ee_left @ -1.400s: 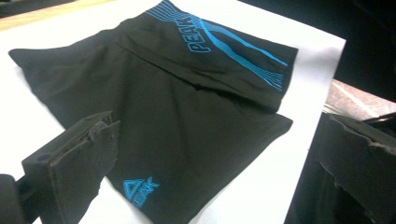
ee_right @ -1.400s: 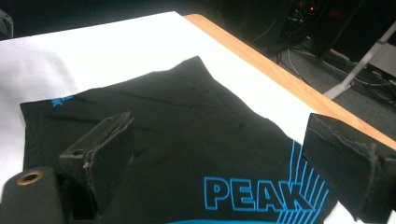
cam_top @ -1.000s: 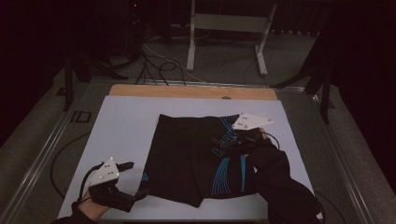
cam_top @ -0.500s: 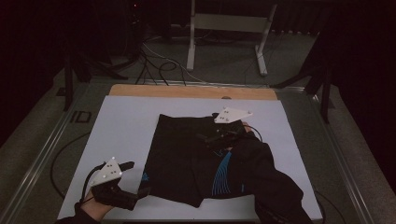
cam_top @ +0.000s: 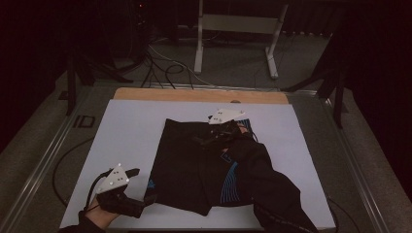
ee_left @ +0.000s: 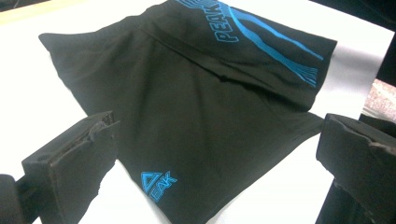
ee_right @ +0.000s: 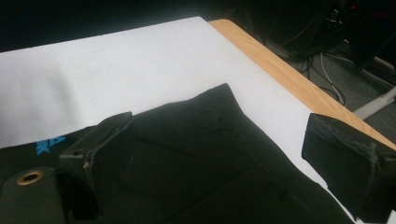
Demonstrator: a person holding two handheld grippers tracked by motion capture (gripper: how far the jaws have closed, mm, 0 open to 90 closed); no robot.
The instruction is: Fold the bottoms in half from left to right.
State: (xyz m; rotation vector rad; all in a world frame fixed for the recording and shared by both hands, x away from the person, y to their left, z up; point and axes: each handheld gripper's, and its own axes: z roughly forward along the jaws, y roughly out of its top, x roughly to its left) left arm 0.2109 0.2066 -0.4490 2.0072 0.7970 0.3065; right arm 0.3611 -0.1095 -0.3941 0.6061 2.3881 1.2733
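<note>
We are seeing matt black cloth shorts (ee_left: 196, 116) with glossy blue print between our left jaws, lying on smooth white sheet (cam_top: 131, 131) edged by wood (ee_right: 299, 79).

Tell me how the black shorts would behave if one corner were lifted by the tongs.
The black shorts would probably droop, not hold shape: the cloth lies flat with soft folds. They look thin, so likely light. On the smooth white table cover they might slide when pushed and bunch up.

The person's dark sleeve (cam_top: 272, 189) hides the black shorts' (cam_top: 189, 170) right part.
</note>
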